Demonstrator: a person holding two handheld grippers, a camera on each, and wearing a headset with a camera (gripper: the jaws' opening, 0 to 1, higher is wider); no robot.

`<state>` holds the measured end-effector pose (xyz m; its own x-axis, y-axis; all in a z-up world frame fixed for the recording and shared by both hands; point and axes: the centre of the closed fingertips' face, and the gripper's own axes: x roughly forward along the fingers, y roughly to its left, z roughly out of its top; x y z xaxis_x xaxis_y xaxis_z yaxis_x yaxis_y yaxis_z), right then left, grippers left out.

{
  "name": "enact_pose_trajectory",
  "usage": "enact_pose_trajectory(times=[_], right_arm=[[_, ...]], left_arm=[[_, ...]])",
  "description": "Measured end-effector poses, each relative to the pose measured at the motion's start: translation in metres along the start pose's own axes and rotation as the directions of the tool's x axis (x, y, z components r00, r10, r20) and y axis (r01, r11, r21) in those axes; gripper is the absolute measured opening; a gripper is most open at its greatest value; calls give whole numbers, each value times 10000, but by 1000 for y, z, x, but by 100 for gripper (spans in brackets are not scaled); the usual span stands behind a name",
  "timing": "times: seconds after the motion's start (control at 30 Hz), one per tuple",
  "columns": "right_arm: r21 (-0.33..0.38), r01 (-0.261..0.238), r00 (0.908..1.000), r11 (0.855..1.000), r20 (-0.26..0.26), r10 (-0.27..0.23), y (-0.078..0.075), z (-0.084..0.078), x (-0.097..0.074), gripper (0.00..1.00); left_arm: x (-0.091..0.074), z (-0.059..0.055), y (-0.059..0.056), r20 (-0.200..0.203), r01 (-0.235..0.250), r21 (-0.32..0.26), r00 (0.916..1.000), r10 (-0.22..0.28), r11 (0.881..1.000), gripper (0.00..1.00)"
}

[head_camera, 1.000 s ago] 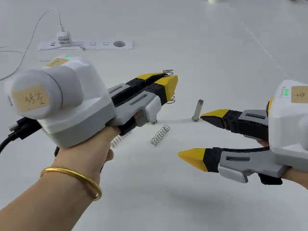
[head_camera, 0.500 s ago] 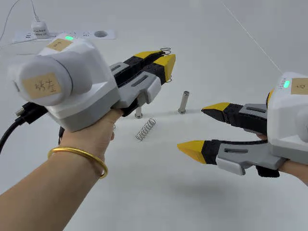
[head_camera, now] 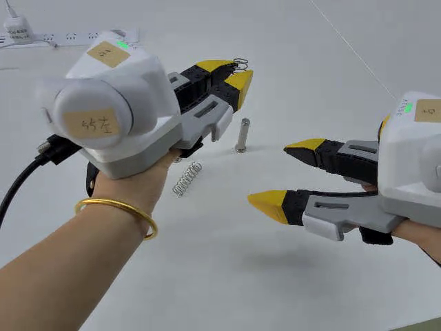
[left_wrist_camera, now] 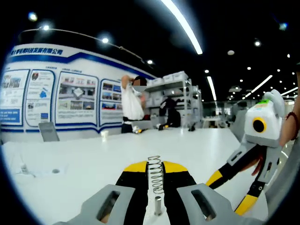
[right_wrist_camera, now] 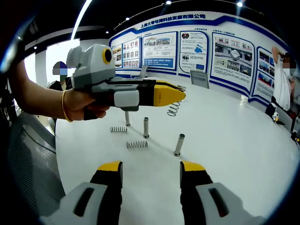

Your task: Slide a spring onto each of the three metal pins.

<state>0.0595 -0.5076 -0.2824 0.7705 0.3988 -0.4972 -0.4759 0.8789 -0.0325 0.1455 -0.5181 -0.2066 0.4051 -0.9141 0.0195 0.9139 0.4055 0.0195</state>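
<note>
Progress toward three sprung pins, early stage. No pin is carrying a spring yet: the three pins (right_wrist_camera: 146,127) are standing upright and bare on the table (right_wrist_camera: 243,140), well in from its edges, and two loose springs (right_wrist_camera: 136,144) are lying flat just beside them. The left gripper (head_camera: 238,71) is hovering above the pins with its jaws pinching the third spring, the held spring (left_wrist_camera: 155,174), which is standing out past the yellow tips with its coils exposed. In the left gripper view one pin (left_wrist_camera: 158,205) is showing in the gap between the jaws, in line with the held spring and just below it in the picture. In the head view the two are lying apart, with the held spring raised clear of the pin tops. Judged from this, all three fittings are remaining to be done, and the first is only being lined up. The right gripper (right_wrist_camera: 151,168) is hanging near the pins, its jaws spread wide and holding nothing.
</note>
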Motion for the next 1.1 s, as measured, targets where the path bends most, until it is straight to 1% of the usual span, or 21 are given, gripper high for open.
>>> enact_pose_trajectory(times=[0.07,0.23,0.47,0.57,0.7,0.8,0.87,1.0,1.1], right_arm=[[106,52,10000,9999,-12,-52,-2,-1,0,50],[399,127,9999,9991,-34,-126,-5,-3,-1,50],[539,232,9996,9983,-146,-224,-7,-7,0,49],[615,283,9995,9977,-167,-273,-9,-8,0,49],[826,315,9995,9961,-95,-308,-12,-8,-1,49],[867,319,9995,9957,-115,-310,-12,-8,-1,48],[893,325,9994,9955,-138,-314,-13,-9,-1,47],[1014,365,9993,9942,-137,-353,-14,-11,0,47],[1063,367,9993,9937,-140,-354,-14,-11,1,47]], left_arm=[[4,-2,-1,-3,43,-20,10000,-43,10000,10],[11,-9,0,-23,5,56,10000,-4,10000,10],[19,-19,2,-67,-118,-279,9999,116,9995,10],[22,-23,2,-159,-148,-291,9998,144,9995,10],[24,-30,2,-296,-179,-251,9994,171,9995,10],[25,-35,4,-442,-278,-186,9987,270,9994,10],[26,-36,4,-466,-277,-219,9986,266,9994,10],[26,-40,3,-559,-288,-64,9980,283,9996,10],[27,-42,4,-585,-322,-152,9978,312,9994,10]])
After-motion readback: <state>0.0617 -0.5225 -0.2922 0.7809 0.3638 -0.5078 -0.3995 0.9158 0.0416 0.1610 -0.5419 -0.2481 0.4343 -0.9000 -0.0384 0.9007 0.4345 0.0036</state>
